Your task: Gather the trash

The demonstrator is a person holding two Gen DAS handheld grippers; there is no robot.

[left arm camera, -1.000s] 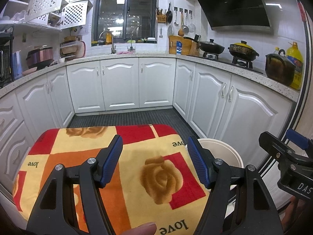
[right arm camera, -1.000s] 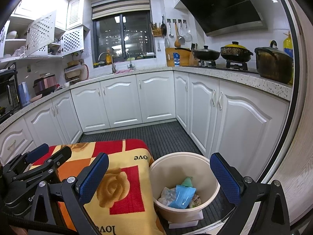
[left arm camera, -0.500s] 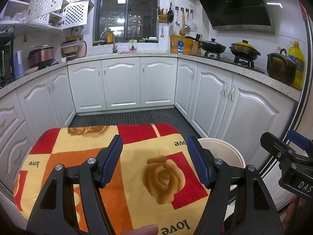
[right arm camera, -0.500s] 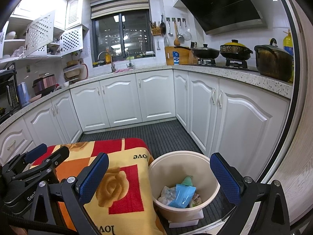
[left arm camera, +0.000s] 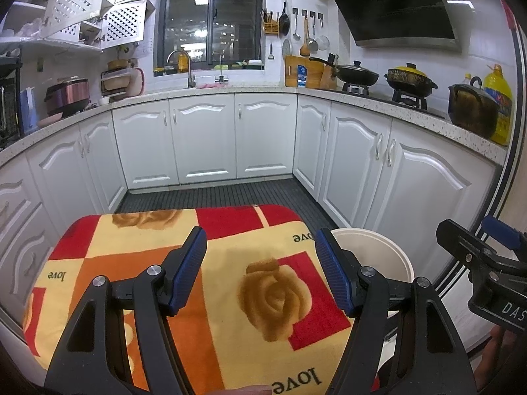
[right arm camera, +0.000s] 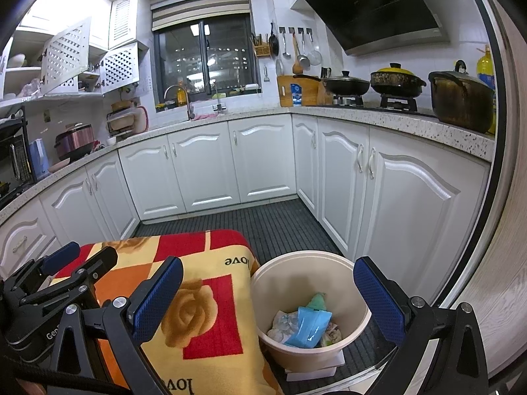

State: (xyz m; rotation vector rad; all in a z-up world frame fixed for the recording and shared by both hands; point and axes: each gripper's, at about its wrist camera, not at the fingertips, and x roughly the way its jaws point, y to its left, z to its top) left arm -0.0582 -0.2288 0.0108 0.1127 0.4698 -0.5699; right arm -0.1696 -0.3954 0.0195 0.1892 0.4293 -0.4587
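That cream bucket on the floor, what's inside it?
The bucket holds trash: a blue plastic packet on top, a green piece behind it, and crumpled whitish wrappers beside it. Whatever lies under that pile is hidden.

Lower centre: bin (right arm camera: 359, 316) holding trash (right arm camera: 308, 324), right of the cloth-covered table (right arm camera: 210, 316) (cabinets (right arm camera: 263, 161) behind).

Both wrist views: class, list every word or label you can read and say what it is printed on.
"love": on the rose-patterned cloth, printed several times.
"DAS", cut off: on the right gripper body, left wrist view.
"Gen", cut off: on the left gripper body, right wrist view.
Oil bottle label: too blurred to read.
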